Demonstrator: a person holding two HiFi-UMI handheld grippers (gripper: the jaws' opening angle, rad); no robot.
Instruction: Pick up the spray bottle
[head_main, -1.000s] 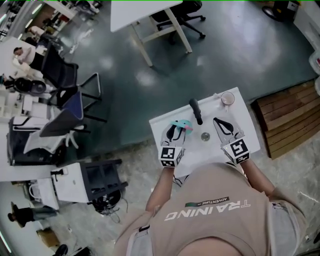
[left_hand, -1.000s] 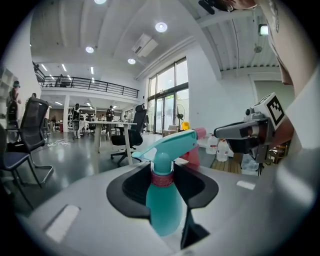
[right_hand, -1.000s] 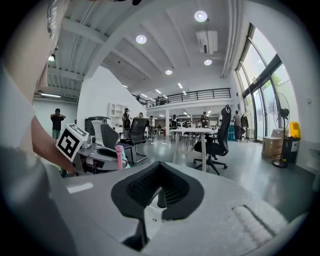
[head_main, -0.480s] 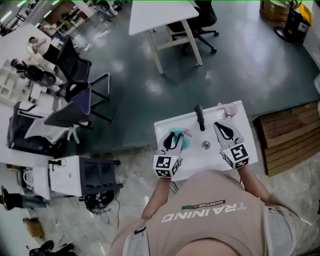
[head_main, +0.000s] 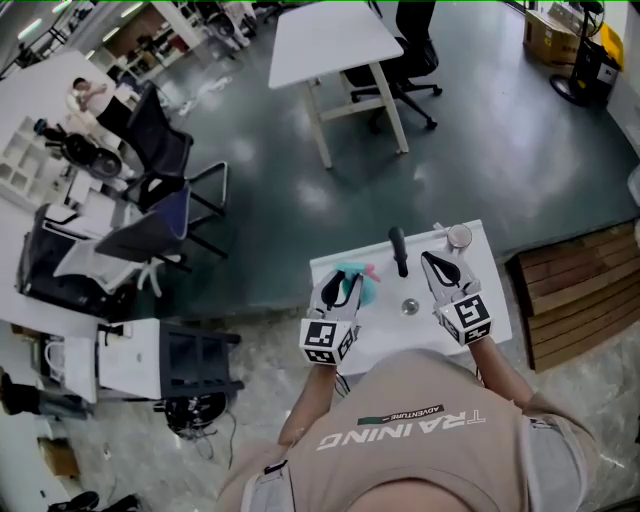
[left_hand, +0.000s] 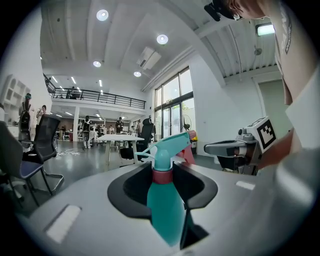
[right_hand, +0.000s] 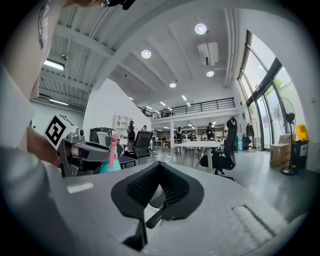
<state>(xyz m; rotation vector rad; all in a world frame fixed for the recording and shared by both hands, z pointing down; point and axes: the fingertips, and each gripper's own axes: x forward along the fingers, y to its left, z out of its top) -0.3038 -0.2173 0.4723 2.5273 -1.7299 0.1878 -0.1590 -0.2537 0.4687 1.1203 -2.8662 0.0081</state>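
Left gripper (left_hand: 162, 172) pinching teal spray bottle (left_hand: 165, 210) on its body just below the red collar, trigger head up, over left part of white worktop (head_main: 470, 300). Right gripper (right_hand: 160, 170) pressed together, empty. Bottle probably light, smooth plastic, likely slippery with walls that flex. The hold under the collar looks sound; keep off the trigger

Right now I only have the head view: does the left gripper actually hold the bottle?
Observer: Yes. The left gripper's jaws have just been closing, and its pads press the bottle below the red collar.
Operator: Is it upright?
Observer: Upright between the jaws, spray head pointing right in the left gripper view.
Operator: And the other one?
Observer: The right gripper has its jaws together, nothing between them.
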